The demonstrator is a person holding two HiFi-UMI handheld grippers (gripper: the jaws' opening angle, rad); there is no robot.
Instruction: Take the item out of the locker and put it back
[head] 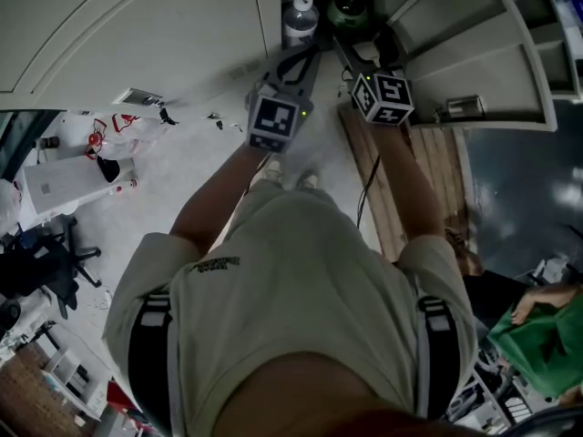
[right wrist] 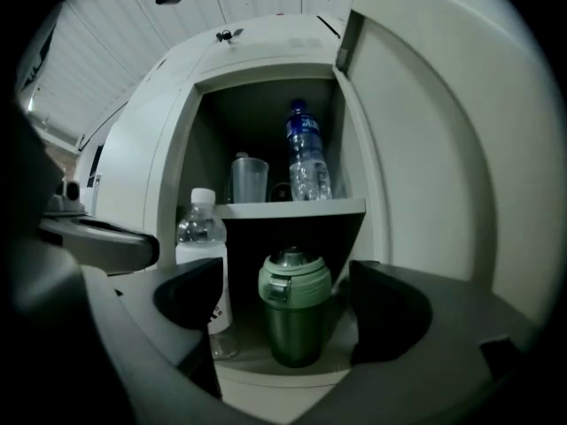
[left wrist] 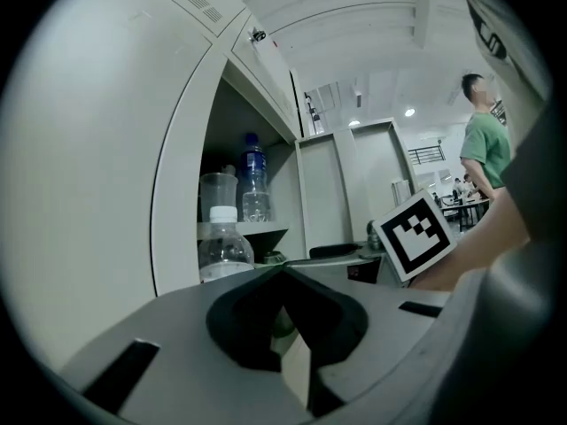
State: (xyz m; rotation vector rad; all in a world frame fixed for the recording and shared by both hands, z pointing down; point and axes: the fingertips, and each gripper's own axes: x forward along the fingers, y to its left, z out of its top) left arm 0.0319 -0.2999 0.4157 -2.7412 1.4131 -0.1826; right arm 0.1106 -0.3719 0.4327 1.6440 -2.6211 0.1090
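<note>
The right gripper (right wrist: pixel 282 301) has its jaws spread wide with nothing in them. Framed between them at lower centre, but further in and untouched, the green flask (right wrist: pixel 295 330) stands upright on the floor of the locker (right wrist: pixel 266 60). A water bottle (right wrist: pixel 202 255) stands just left of it, under the shelf (right wrist: pixel 292 208).

The likely trouble is that bottle. As I see it, if the jaws go in off-centre, the left one could knock it over or trap it with the flask. The flask's smooth round body might also slip from a shallow grip. The left gripper (left wrist: pixel 285 271) is closed and empty, and its nose is near the bottle too.
</note>
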